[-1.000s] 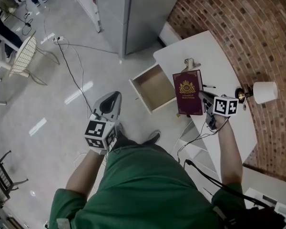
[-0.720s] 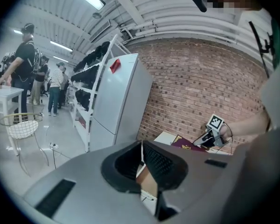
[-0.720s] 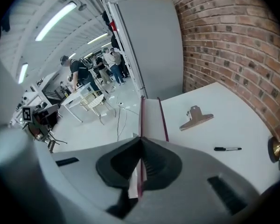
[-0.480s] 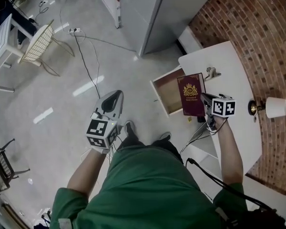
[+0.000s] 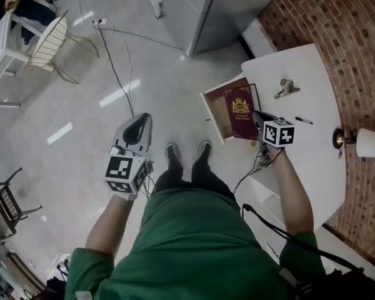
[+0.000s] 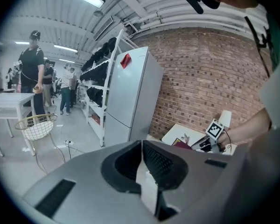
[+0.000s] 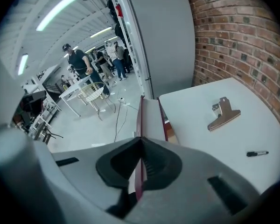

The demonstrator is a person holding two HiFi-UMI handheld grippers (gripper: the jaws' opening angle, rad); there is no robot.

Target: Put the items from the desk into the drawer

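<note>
**Red book held over the open drawer**

Head view: the right hand-held gripper holds a red book over the open drawer of the white desk. The book may not touch the bottom. A clip and a pen lie on the desk.

Left gripper view: the left hand-held gripper has its jaws together, with nothing between them.

Right gripper view: the jaws are clamped on the book's edge.
</note>
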